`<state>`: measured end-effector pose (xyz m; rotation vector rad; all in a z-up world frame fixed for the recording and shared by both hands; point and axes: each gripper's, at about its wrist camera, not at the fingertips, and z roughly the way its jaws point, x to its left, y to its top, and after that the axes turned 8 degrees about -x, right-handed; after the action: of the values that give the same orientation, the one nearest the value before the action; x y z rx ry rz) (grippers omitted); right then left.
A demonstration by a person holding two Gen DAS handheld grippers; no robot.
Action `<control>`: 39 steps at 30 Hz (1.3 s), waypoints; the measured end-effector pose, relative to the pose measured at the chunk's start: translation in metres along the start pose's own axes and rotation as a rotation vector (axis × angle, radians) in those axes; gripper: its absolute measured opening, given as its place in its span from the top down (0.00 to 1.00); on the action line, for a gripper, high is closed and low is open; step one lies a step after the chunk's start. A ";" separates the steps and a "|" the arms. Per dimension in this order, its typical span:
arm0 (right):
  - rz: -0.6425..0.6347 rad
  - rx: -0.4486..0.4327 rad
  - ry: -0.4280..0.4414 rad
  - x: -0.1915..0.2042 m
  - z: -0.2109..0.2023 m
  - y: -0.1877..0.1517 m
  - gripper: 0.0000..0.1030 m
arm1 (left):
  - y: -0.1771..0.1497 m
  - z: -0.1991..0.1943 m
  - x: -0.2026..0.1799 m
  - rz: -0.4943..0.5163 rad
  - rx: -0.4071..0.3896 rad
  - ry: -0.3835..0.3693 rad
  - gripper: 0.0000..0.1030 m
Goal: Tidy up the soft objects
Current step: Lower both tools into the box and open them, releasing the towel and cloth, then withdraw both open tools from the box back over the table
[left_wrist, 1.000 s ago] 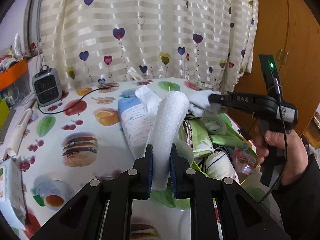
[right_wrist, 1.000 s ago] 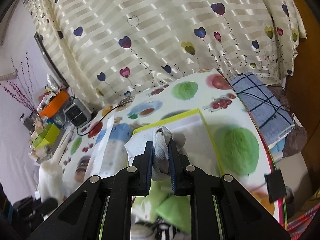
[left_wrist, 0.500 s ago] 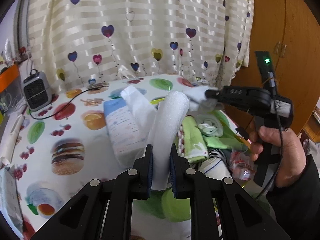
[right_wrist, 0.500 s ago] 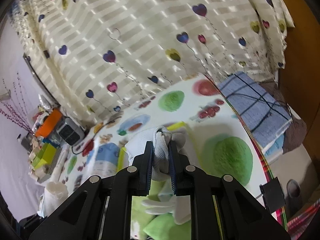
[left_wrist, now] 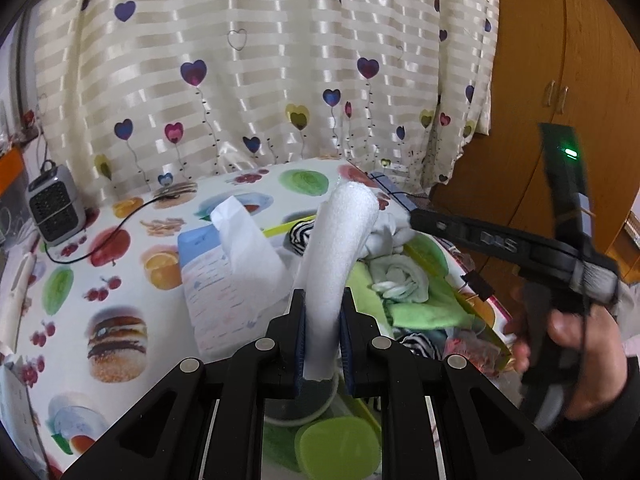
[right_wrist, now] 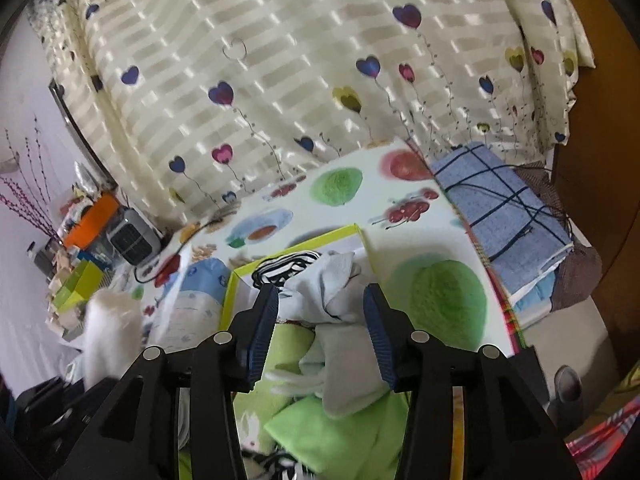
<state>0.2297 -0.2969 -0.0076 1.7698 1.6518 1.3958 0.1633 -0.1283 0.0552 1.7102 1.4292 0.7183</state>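
My left gripper [left_wrist: 322, 320] is shut on a white foam roll [left_wrist: 340, 248] and holds it upright above the table, left of a yellow-rimmed box [right_wrist: 296, 240]. The roll shows blurred at the left of the right wrist view [right_wrist: 110, 328]. My right gripper [right_wrist: 322, 320] is open over the box; a pale grey cloth [right_wrist: 332, 292] lies loose between its fingers on the pile. In the left wrist view the right gripper [left_wrist: 416, 220] reaches in from the right beside that cloth [left_wrist: 386, 236]. The box holds green cloths [right_wrist: 340, 424], a striped cloth [right_wrist: 288, 264] and rolled socks [left_wrist: 400, 280].
A blue and white tissue pack [left_wrist: 216, 276] with a tissue sticking up lies left of the box. A small grey heater [left_wrist: 54, 208] with a black cord stands at the back left. A folded blue checked cloth [right_wrist: 504, 212] lies beyond the table's right edge. A curtain hangs behind.
My right gripper has opened and let go of the grey cloth, which now lies on the pile in the box. The left gripper still holds the foam roll.
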 end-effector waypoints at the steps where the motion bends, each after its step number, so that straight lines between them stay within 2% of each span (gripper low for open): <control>1: 0.002 -0.006 0.000 -0.001 -0.005 -0.001 0.56 | 0.001 0.003 -0.002 0.003 0.004 -0.003 0.87; 14: 0.095 -0.031 -0.029 -0.033 -0.058 -0.036 0.56 | 0.001 0.053 -0.049 0.089 0.091 -0.085 0.86; 16: 0.093 -0.039 -0.022 -0.034 -0.063 -0.037 0.56 | -0.002 0.063 -0.052 0.102 0.109 -0.084 0.82; 19: 0.094 -0.044 -0.017 -0.036 -0.068 -0.038 0.56 | -0.006 0.075 -0.049 0.086 0.156 -0.080 0.70; 24: 0.095 -0.055 -0.022 -0.038 -0.078 -0.041 0.56 | -0.003 0.065 -0.045 0.062 0.131 -0.098 0.65; 39: 0.009 -0.066 -0.040 -0.012 -0.109 -0.050 0.56 | -0.006 0.017 -0.040 0.034 0.063 -0.123 0.65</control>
<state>0.1147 -0.3336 -0.0019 1.7591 1.5611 1.3937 0.1658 -0.1709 0.0428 1.7990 1.3534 0.5815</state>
